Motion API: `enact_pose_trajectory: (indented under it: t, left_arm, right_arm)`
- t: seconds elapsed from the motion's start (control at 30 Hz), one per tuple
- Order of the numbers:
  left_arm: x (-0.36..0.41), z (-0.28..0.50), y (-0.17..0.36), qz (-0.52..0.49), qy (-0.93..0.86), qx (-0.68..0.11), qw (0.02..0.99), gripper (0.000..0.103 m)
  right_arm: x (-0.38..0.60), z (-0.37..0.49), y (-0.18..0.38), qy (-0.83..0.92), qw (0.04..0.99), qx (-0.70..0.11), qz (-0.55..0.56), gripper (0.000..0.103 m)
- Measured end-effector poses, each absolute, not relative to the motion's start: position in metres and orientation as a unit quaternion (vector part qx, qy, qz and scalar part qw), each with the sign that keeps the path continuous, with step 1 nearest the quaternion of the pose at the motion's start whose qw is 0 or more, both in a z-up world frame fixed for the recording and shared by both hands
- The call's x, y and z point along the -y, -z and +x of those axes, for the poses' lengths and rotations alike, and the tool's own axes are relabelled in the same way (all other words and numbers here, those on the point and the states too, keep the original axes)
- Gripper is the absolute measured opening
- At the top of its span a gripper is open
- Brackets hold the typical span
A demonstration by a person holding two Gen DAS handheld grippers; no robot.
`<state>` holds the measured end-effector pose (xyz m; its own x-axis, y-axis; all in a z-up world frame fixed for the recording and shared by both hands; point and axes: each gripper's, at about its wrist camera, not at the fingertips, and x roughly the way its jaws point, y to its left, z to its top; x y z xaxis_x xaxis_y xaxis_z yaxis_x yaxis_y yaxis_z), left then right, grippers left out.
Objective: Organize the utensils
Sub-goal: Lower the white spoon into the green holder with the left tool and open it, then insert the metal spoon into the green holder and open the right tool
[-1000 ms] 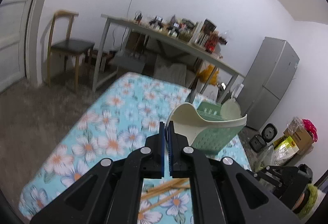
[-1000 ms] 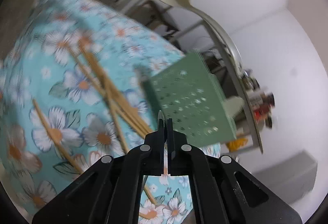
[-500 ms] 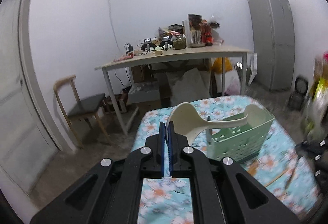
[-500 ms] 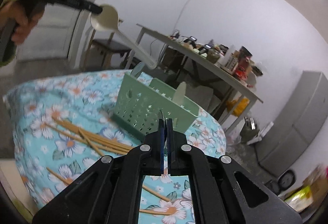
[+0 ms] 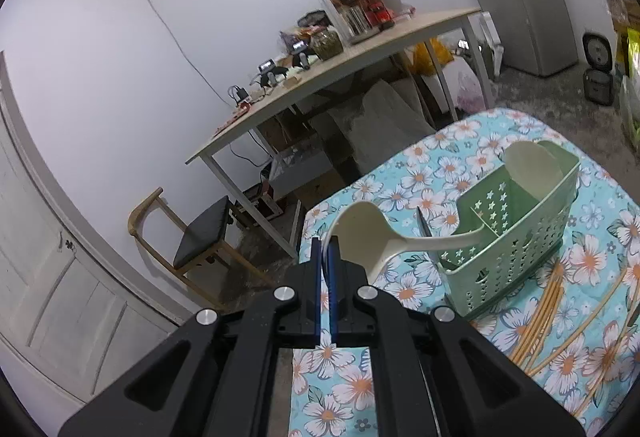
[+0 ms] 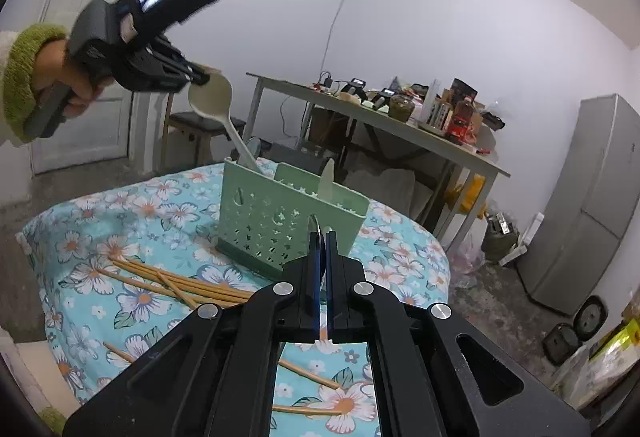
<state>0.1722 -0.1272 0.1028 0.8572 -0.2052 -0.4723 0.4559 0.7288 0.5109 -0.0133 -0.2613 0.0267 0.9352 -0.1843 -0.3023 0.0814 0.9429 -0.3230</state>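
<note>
My left gripper (image 5: 326, 249) is shut on the bowl rim of a cream plastic spoon (image 5: 372, 237); the spoon's handle dips into the near compartment of a green perforated utensil basket (image 5: 516, 249). In the right wrist view the left gripper (image 6: 200, 79) holds the spoon (image 6: 214, 99) above the basket (image 6: 280, 217). A second cream spoon (image 5: 528, 165) stands in the basket's far compartment. My right gripper (image 6: 319, 233) is shut on a thin metal utensil tip (image 6: 313, 223), in front of the basket. Wooden chopsticks (image 6: 176, 281) lie scattered on the floral cloth.
The floral-covered table (image 6: 80, 237) carries the basket and several loose chopsticks (image 5: 560, 313). Behind stand a long desk (image 6: 400, 125) with clutter, a chair (image 5: 192, 237), a grey cabinet (image 6: 592, 197) and a white door (image 5: 40, 277).
The left gripper has swung over and lowered the spoon so its handle now enters the basket. The right gripper has tilted up and holds its view in front of the basket.
</note>
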Motion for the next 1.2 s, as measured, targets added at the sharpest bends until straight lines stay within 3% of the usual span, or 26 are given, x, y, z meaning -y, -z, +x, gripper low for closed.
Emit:
enact_pose_trajectory:
  t: [0.13, 0.27, 0.4, 0.53, 0.67, 0.9, 1.2]
  left_arm:
    - [0.140, 0.182, -0.100, 0.321, 0.196, -0.215, 0.901, 0.004]
    - [0.141, 0.190, -0.107, 0.247, 0.250, -0.246, 0.903, 0.008]
    - [0.136, 0.192, -0.116, 0.167, 0.290, -0.256, 0.907, 0.028]
    - [0.124, 0.186, -0.126, 0.106, 0.318, -0.248, 0.909, 0.040]
    - [0.101, 0.183, -0.132, 0.051, 0.315, -0.248, 0.915, 0.043]
    - [0.046, 0.159, -0.110, -0.010, 0.291, -0.259, 0.921, 0.059]
    - [-0.011, 0.136, -0.045, -0.055, 0.257, -0.318, 0.911, 0.062]
  right_arm:
    - [0.272, -0.017, -0.028, 0.069, 0.976, -0.161, -0.132, 0.000]
    - [0.281, -0.019, -0.031, 0.066, 0.979, -0.157, -0.109, 0.000]
    - [0.287, -0.020, -0.039, 0.063, 0.983, -0.149, -0.090, 0.000]
    - [0.289, -0.020, -0.048, 0.059, 0.985, -0.140, -0.080, 0.000]
    - [0.290, -0.017, -0.062, 0.056, 0.988, -0.126, -0.071, 0.000]
    - [0.288, -0.005, -0.100, 0.053, 0.991, -0.087, -0.081, 0.000]
    - [0.298, 0.034, -0.149, 0.080, 0.991, -0.037, -0.104, 0.000]
